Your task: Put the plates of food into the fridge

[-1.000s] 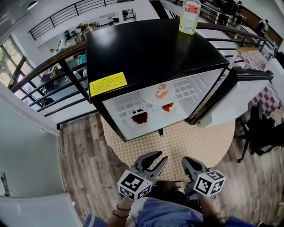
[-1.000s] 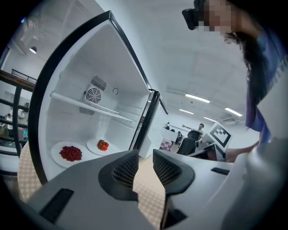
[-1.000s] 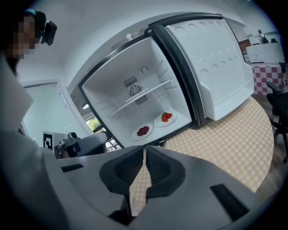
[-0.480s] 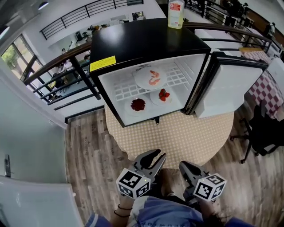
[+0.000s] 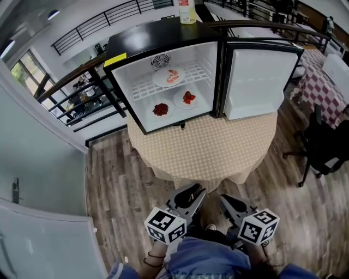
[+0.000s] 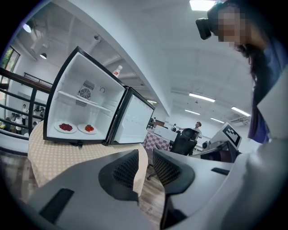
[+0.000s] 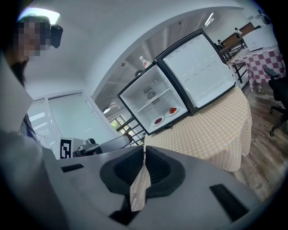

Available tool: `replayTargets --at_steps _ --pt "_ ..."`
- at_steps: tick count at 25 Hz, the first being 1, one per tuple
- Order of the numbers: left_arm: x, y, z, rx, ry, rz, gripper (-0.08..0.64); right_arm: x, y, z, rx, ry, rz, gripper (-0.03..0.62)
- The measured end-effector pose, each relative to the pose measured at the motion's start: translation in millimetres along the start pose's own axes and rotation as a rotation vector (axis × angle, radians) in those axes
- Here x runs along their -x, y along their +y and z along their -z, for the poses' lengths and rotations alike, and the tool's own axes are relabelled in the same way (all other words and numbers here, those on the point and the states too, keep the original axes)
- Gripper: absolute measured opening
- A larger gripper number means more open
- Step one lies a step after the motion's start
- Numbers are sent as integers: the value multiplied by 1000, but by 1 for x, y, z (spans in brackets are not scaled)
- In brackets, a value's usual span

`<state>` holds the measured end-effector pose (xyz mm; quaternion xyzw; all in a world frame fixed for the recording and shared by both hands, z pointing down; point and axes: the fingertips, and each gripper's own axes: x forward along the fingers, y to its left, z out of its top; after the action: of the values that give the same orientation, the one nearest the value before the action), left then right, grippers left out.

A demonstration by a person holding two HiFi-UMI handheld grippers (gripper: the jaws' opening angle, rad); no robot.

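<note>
Three plates of food: all lying inside the fridge (image 5: 136, 41), none waiting on the table (image 5: 212, 155).
Upper plate (image 5: 168, 77): resting on the wire shelf, carrying pink food.
Left lower plate (image 5: 161, 110): sitting on the bottom level, carrying dark red food.
Right lower plate (image 5: 187, 98): sitting just beside the left one, carrying bright red pieces.
Door (image 5: 256, 82): standing wide open, hanging from the right side of the cabinet, showing its white inner face, turning its free edge out to the far right.
Bottle (image 5: 187, 10): standing on the black top, toward the back edge.
Left gripper (image 5: 197, 192): holding nothing, keeping its jaws apart by a narrow slit, showing tablecloth and floor through the gap.
Right gripper (image 5: 224, 199): holding nothing, pressing its jaws together at the tips.
Fridge from grippers: lying straight ahead across the whole round table, well apart from both tools.
Grippers from each other: hanging low by the body, just beside one another, both pointing toward the cabinet.
Nearer side to door: sitting on the right, so probably favouring the right gripper for reaching the free edge.
Loading: looking complete, judging by the bare cloth.
Coming move: likely closing the door, needing a reach across the table first, then a leftward swing about the upright hinge line.
</note>
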<state>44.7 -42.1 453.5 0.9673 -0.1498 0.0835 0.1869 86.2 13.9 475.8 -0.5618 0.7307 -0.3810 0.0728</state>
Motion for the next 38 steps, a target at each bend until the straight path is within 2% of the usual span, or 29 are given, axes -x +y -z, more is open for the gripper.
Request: replayTargets --at_steps 7,13,19,25,38 --pt "26 -41 19 -48 39 -11 107 28 15 21 0 -30 -47 28" --pt "51 -58 28 -84 66 -16 107 28 24 38 -8 -20 -68 28" --pt "64 -53 25 -97 64 9 107 18 38 40 3 -46 -62 28" --pt "88 -51 5 -124 23 50 107 10 52 44 4 -84 -5 28" --pt "166 -40 35 -100 19 97 107 -2 107 111 -12 -77 36 25"
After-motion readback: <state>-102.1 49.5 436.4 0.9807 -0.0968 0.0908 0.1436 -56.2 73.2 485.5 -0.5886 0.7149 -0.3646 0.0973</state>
